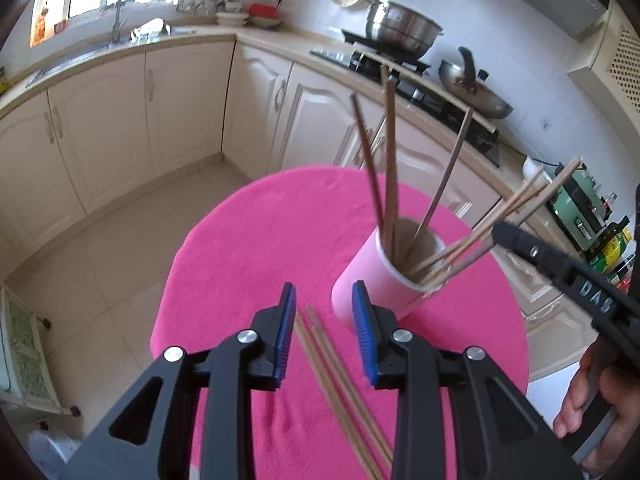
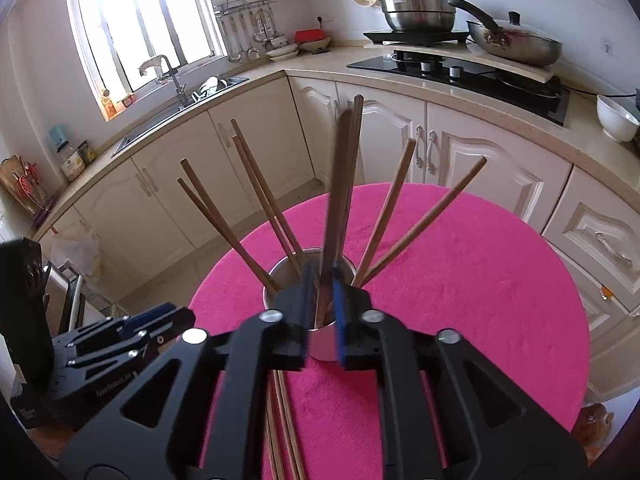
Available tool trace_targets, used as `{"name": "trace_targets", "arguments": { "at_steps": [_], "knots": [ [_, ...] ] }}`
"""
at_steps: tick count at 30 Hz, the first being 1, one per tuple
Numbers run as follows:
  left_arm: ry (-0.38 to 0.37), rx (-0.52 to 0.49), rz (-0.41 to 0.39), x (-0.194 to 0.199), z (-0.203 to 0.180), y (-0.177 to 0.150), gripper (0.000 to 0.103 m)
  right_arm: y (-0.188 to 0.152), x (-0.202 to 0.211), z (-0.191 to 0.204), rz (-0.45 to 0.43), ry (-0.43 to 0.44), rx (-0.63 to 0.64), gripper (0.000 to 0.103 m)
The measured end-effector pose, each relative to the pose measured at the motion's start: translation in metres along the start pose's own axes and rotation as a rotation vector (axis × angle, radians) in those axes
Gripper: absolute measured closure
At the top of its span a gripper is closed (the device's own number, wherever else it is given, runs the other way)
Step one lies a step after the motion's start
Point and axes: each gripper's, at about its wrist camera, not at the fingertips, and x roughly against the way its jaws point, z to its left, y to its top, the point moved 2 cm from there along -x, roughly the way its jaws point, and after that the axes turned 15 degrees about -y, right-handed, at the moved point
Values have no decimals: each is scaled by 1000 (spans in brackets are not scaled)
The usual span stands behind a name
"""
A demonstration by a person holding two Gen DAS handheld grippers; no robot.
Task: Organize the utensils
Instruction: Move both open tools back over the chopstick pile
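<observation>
Pink tablecloth (image 1: 248,248) underneath: centring loose chopsticks (image 1: 332,360) between the open left gripper (image 1: 324,286) before closing; holding the parted, empty-handed right gripper (image 2: 322,276) above the cup (image 1: 372,280).

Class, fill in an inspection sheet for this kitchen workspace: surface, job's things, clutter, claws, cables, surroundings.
Surface: round table under a pink cloth.
Job's things: pink holder with chopsticks fanned upright; loose chopsticks lying on the cloth.
Clutter: nothing seen on the table.
Claws: left claw open above the loose chopsticks; right claw open at the holder, blurred chopsticks between its pads.
Cables: nothing seen.
Surroundings: cabinets, sink, stove with pot.
</observation>
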Motion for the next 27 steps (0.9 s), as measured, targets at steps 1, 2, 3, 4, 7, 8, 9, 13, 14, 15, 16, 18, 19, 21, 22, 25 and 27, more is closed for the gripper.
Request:
{"name": "trace_targets", "arguments": {
  "at_steps": [1,2,3,4,7,8,9,13,14,15,16,18,19,21,22,25,27],
  "knots": [
    [2,11,13,0,3,-2,74,0,2,0,-5,-8,2,68],
    [-1,29,30,-1,6,-6,74,-1,6,0,-17,-17,-1,53],
    [-6,42,42,-1,9,-9,74,-1,9,-1,-30,-20,-5,53],
    [-14,68,61,-2,13,-14,74,-1,12,-2,-36,-20,-4,53],
    [-18,117,115,-8,19,-25,74,-4,20,-4,-47,-41,12,53],
    [-20,126,131,-10,20,-29,74,-5,23,-5,-47,-48,16,53],
    [-22,135,149,-13,21,-34,74,-7,24,-6,-46,-53,19,53],
    [-15,179,245,-33,23,-52,74,-21,26,-10,-19,-73,29,53],
    [-8,182,266,-38,22,-57,74,-27,24,-12,-1,-79,31,53],
    [-3,180,280,-41,19,-60,74,-34,21,-13,16,-83,35,53],
    [7,175,297,-46,17,-65,74,-40,19,-14,35,-85,39,53],
    [25,167,326,-54,15,-74,74,-53,13,-18,81,-86,35,53],
    [38,158,344,-59,14,-78,74,-59,10,-21,99,-87,35,53],
    [71,144,371,-66,12,-83,74,-71,2,-24,142,-83,36,53],
    [88,140,379,-69,12,-86,74,-77,-1,-25,161,-79,36,53],
    [128,149,403,-76,13,-92,74,-88,-7,-26,201,-65,41,53],
    [144,162,406,-79,14,-94,74,-94,-12,-26,221,-55,47,53]
  ]
}}
